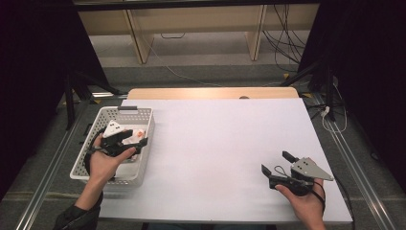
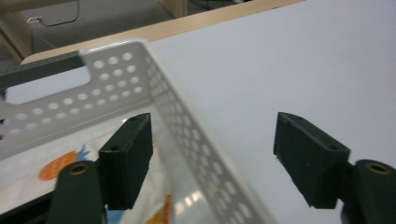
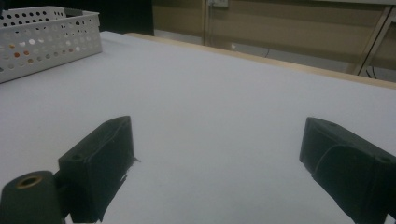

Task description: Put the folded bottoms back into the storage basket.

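**Straddling the Basket Wall, Left Gripper Spread Wide**

Hovering over the near right part of a white perforated basket (image 1: 112, 143), the left gripper (image 1: 135, 136) sits with its jaws spread wide apart and nothing between them but the basket's right wall. In the left gripper view, that gripper (image 2: 212, 154) has one jaw inside the basket (image 2: 116, 88) and the other out over the white table (image 2: 289, 60), so the wall runs up between them. Below the inner jaw lies a glossy white packet (image 2: 60, 168) printed with orange and a touch of blue; it rests on the basket floor, and whether the jaw touches it cannot be told. From above, the packet (image 1: 136, 134) shows as a white and orange patch beside the gripper, with the left hand (image 1: 106, 163) gripping the tool from behind.

The basket stands at the left edge of the table (image 1: 215, 143), its dark handle slot at the far end.

Well apart, near the front right corner, the right hand (image 1: 306, 199) holds the right gripper (image 1: 275, 165) low over the bare surface. Its jaws are also spread and hold nothing. In the right gripper view, this gripper (image 3: 217, 163) faces across the table (image 3: 210, 93) with the basket (image 3: 46, 37) far off at the upper left.
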